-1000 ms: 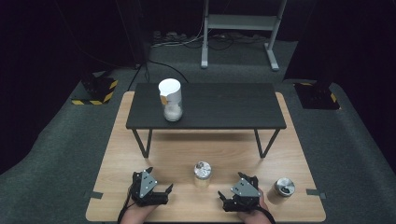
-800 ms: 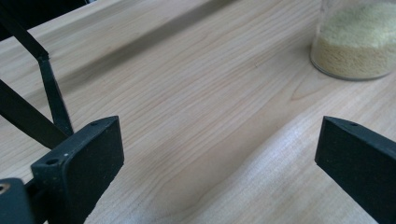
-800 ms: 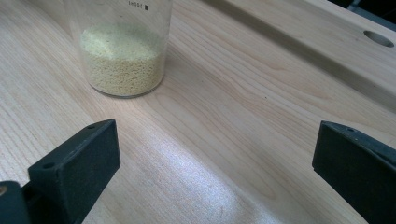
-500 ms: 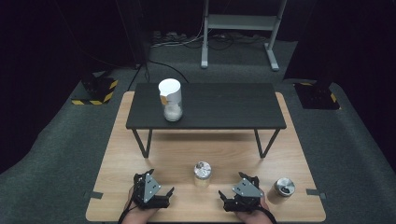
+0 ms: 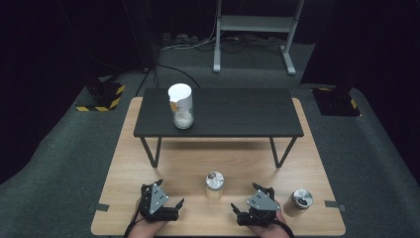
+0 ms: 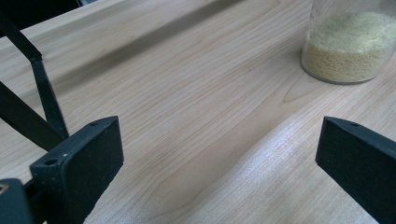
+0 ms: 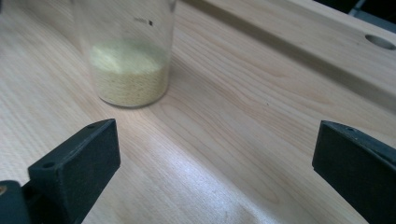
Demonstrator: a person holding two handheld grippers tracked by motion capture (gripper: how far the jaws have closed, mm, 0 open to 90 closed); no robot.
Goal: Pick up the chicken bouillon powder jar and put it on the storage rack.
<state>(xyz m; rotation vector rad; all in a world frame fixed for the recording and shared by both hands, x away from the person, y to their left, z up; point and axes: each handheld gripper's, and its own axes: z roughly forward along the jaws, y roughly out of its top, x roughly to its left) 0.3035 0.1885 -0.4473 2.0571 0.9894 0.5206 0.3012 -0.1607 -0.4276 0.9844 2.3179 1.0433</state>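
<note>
On the wooden table top (image 5: 173, 163) stands a small glass jar (image 5: 214, 183) with a metal lid, part full of pale yellow grains. My left gripper (image 5: 170, 194) rests near the front edge, left of the jar, and is open with nothing in it. My right gripper (image 5: 243, 197) rests to the jar's right, also open and holding nothing. The left gripper view has the jar (image 6: 346, 44) at upper right, beyond the wide-apart jaws of the left gripper (image 6: 215, 147). In the right gripper view the jar (image 7: 128, 56) stands at upper left, ahead of the right gripper (image 7: 215, 149).
A second small metal-lidded jar (image 5: 300, 200) stands at the front right. A low black bench (image 5: 233, 114) spans the back of the table top and carries a tall white-lidded jar (image 5: 181, 106). Dark floor surrounds the table.
The left gripper has shifted slightly back toward the front edge and turned a little. The right gripper and the jars stay where they were.
</note>
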